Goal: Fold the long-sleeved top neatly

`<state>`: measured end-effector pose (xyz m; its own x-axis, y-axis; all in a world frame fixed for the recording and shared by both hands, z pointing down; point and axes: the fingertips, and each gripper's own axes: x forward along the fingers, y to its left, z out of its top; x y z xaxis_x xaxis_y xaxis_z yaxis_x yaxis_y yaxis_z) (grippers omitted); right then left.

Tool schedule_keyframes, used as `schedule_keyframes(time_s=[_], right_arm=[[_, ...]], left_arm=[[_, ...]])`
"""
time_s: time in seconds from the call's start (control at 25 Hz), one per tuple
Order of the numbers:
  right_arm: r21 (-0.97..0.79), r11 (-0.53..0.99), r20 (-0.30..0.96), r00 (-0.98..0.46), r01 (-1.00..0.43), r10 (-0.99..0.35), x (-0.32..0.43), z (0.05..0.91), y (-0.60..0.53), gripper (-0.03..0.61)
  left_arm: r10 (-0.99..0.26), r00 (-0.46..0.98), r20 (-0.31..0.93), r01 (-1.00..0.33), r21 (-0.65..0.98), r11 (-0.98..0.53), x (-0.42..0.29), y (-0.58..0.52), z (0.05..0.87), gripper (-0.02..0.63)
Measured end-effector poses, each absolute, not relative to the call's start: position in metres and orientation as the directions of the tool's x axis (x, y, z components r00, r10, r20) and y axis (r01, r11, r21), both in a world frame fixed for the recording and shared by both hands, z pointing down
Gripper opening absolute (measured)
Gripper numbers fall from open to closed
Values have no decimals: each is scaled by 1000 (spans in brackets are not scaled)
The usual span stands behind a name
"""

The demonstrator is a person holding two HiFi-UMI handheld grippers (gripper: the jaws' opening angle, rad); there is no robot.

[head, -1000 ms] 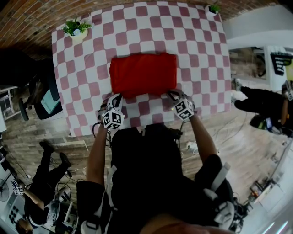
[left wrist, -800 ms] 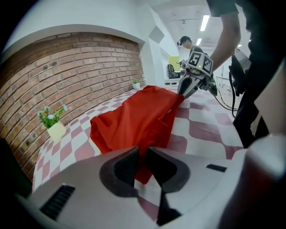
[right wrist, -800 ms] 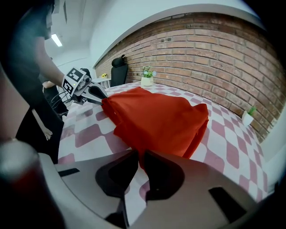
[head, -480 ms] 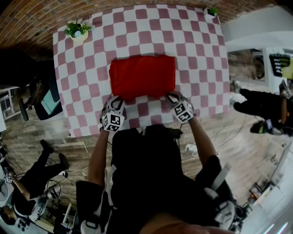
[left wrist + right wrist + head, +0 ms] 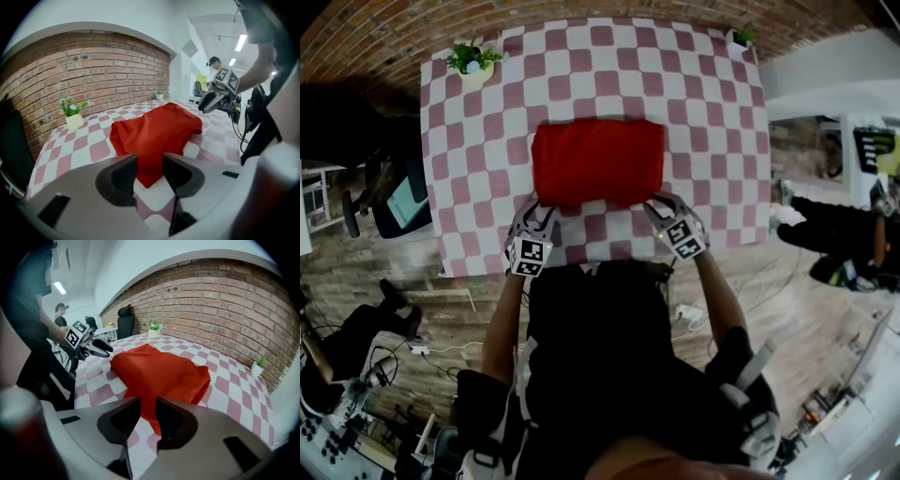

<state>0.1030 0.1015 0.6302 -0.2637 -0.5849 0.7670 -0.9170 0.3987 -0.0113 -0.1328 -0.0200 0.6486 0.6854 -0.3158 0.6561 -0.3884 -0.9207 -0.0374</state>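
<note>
The left claw [image 5: 150, 165] stands quite wide open, and its jaws have just been opening. Nothing is between its dark ribbed pads [image 5: 123, 177]; only one near corner of the long-sleeved top [image 5: 157, 127] is seen beyond the gap. The right claw [image 5: 147, 409] is open less, with a narrow gap. Its jaws also have just been opening, and it holds nothing; the other near corner of the top lies just behind its tips. Both claws hang at the near edge of the top, one at each corner.

The top lies folded as a red rectangle near the middle of the surface [image 5: 487, 141], a little puffy, with soft creases. The surface wears a cloth [image 5: 712, 141] of pink and white squares. A small plant pot [image 5: 472, 66] with green leaves stands at the far left corner, well apart from the top. Behind is a brick wall [image 5: 93, 70], and below is a wooden floor [image 5: 389, 272]
</note>
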Motion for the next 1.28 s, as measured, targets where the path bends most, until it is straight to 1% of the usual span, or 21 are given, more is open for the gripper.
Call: schedule_keyframes(time_s=[0.12, 0.24, 0.4, 0.56, 0.68, 0.88, 1.12, 1.28], right_arm=[[-6, 405, 745, -273, -914, -608, 102, 612, 86, 78], [14, 443, 741, -288, -896, -607, 96, 584, 62, 80], [32, 511, 704, -343, -859, -621, 82, 556, 20, 80], [53, 619, 710, -406, -784, -576, 64, 537, -24, 80], [95, 714, 731, -438, -694, -523, 48, 539, -53, 81], [156, 846, 787, -453, -510, -419, 21, 553, -95, 81], [197, 940, 850, -429, -279, -306, -16, 578, -133, 81], [190, 977, 902, -375, -101, -214, -33, 606, -149, 80]], left_arm=[[-360, 677, 643, -485, 21, -874, -139, -34, 629, 150], [-398, 662, 635, -579, 96, -810, -145, -42, 615, 153], [-421, 655, 627, -633, 152, -759, -142, -48, 601, 158], [-415, 632, 654, -664, 182, -725, -142, -49, 611, 166], [-415, 612, 674, -686, 191, -702, -142, -50, 618, 169], [-414, 615, 671, -696, 217, -684, -132, -54, 627, 169], [-410, 585, 700, -734, 242, -634, -140, -56, 650, 172], [-388, 596, 703, -737, 286, -612, -137, -59, 662, 172]])
